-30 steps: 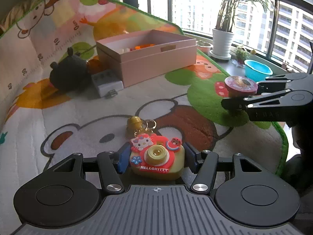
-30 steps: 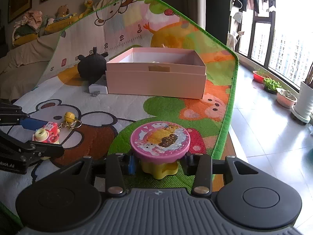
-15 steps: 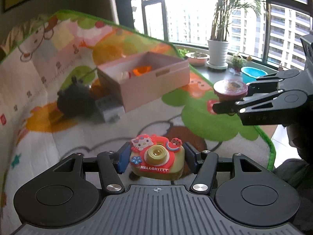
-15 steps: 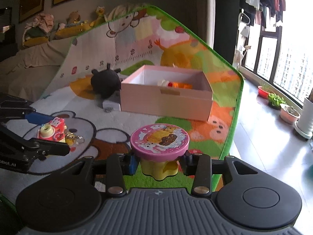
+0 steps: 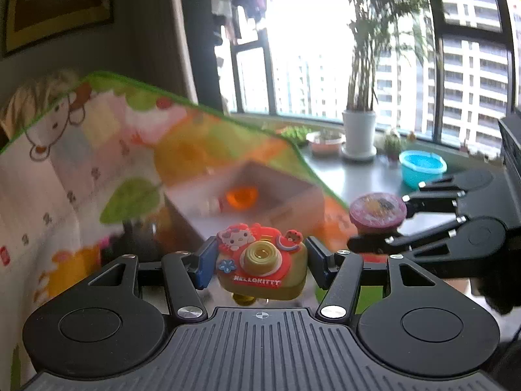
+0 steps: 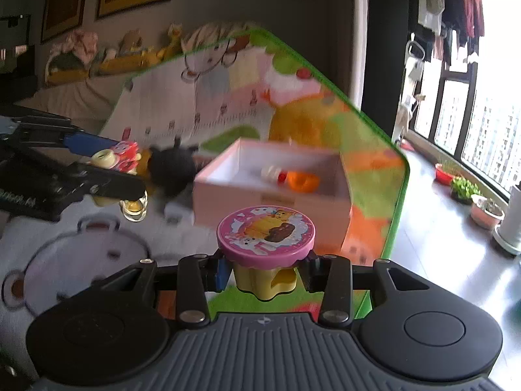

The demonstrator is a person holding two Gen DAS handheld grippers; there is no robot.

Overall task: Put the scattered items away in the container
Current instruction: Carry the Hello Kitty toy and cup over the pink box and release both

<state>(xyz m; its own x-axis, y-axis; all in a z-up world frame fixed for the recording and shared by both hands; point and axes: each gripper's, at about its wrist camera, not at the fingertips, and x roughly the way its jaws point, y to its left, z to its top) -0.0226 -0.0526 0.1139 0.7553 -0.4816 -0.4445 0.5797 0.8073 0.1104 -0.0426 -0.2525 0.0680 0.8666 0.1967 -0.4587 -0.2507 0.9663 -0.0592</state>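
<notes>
Colourful play mat [image 6: 97, 234] on floor, pink box [image 6: 273, 195] on it. Left gripper [image 5: 260, 262] fingers squeeze toy camera [image 5: 262, 268]. Right gripper [image 6: 265, 273] fingers squeeze pink-lid toy [image 6: 265, 234], near box.

A box [image 6: 273, 195] is sitting mid-frame on the play mat [image 6: 97, 244], what looks like a plush toy [image 6: 172, 169] lying just left of it.

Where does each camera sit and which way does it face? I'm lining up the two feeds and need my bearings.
Left wrist: on the left gripper, looking along its fingers at the toy camera it grips, the pink box and windows beyond; the right gripper shows at right.
Right wrist: on the right gripper, looking over the pink-lidded toy toward the box and wall; the left gripper shows at left.
Shared: box, play mat, both toys.
</notes>
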